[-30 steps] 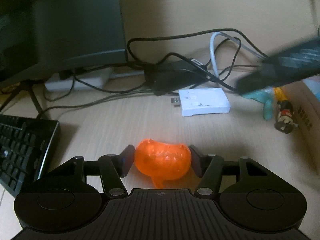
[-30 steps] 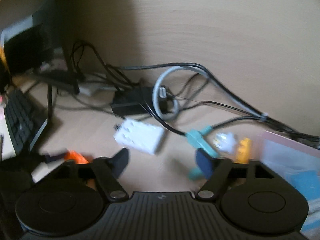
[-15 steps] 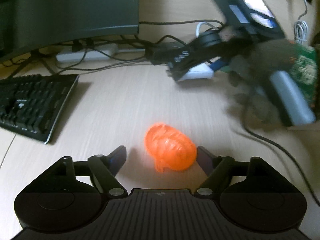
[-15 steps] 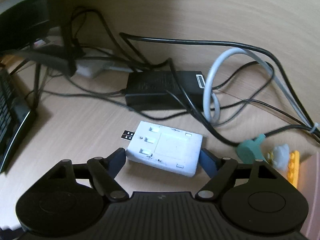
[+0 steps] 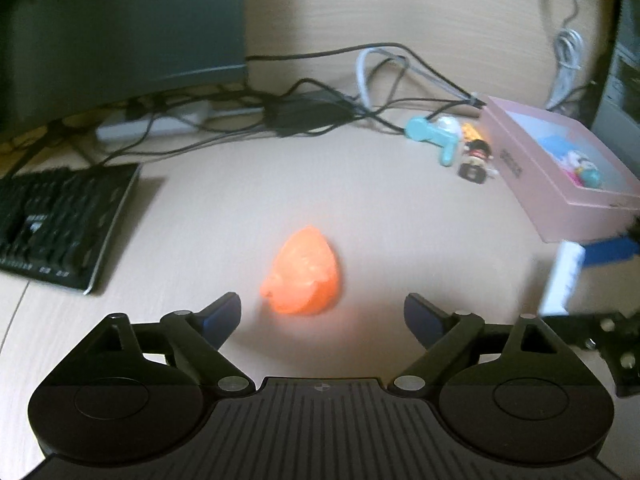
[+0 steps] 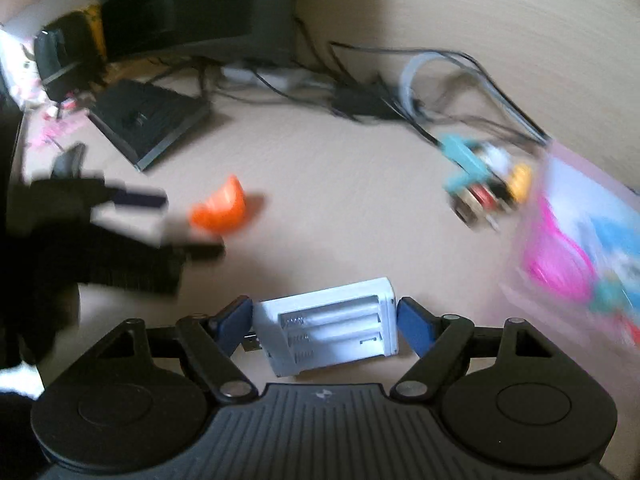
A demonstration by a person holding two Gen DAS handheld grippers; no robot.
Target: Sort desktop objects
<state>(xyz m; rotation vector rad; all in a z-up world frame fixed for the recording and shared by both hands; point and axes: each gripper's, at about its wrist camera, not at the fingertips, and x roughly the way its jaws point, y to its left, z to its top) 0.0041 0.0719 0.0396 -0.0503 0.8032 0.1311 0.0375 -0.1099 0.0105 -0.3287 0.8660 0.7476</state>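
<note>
— Gripper check first: how do the two stand?

— Right gripper (image 6: 325, 320) is clamped on the white battery charger (image 6: 328, 330), a blue pad against each short end, lifted over the tabletop (image 6: 340, 184). Left gripper (image 5: 322, 314) is spread wide and holds nothing; the orange toy (image 5: 305, 273) lies on the tabletop just ahead of it, between the lines of its fingers but touching neither.

— How will those two things handle?

— I'd judge the charger a rigid, light plastic shell with smooth faces. Held end to end it could pivot, so a grip across its flat sides might sit steadier. The orange toy looks like a lumpy, hollow piece, light and probably a little springy. Its rounded middle is the place to pinch; the pointed end would likely slip out.

— Counts?

— One charger, one orange toy, one pink box (image 5: 560, 168) lying open to the right with bright items inside. Beside the box sits a small cluster: one teal piece (image 5: 430, 132), one dark little figure (image 5: 474, 158), a white bit and a yellow bit, too blurred to name. One keyboard (image 5: 60, 220), one monitor (image 5: 120, 32), and a tangle of cables (image 5: 360, 80) I can't count.
</note>
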